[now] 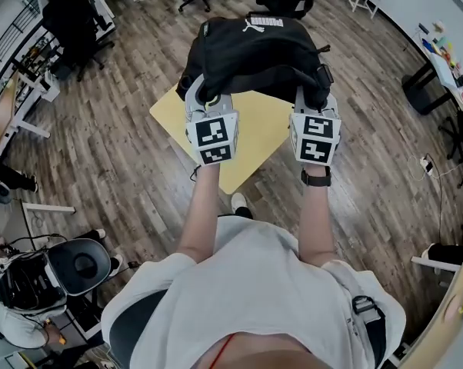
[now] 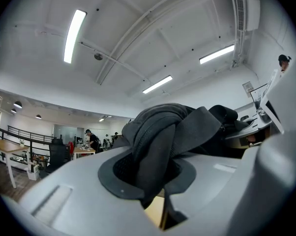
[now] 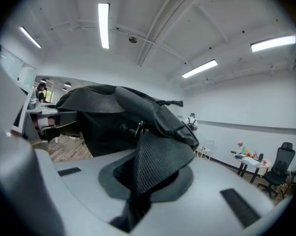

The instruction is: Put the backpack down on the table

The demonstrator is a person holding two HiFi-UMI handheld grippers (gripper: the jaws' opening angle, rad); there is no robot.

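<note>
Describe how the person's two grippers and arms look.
The left gripper and right gripper are light grey, each carrying a white cube with black square markers. The jaws are smooth grey with darker grey patches. The arms are bare below a white short-sleeved shirt; a black watch is on the right wrist.

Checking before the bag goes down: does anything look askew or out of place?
Nothing spilled or damaged. The backpack hangs bunched between the left gripper and right gripper, each shut on its fabric, over the yellow table's far side.
</note>
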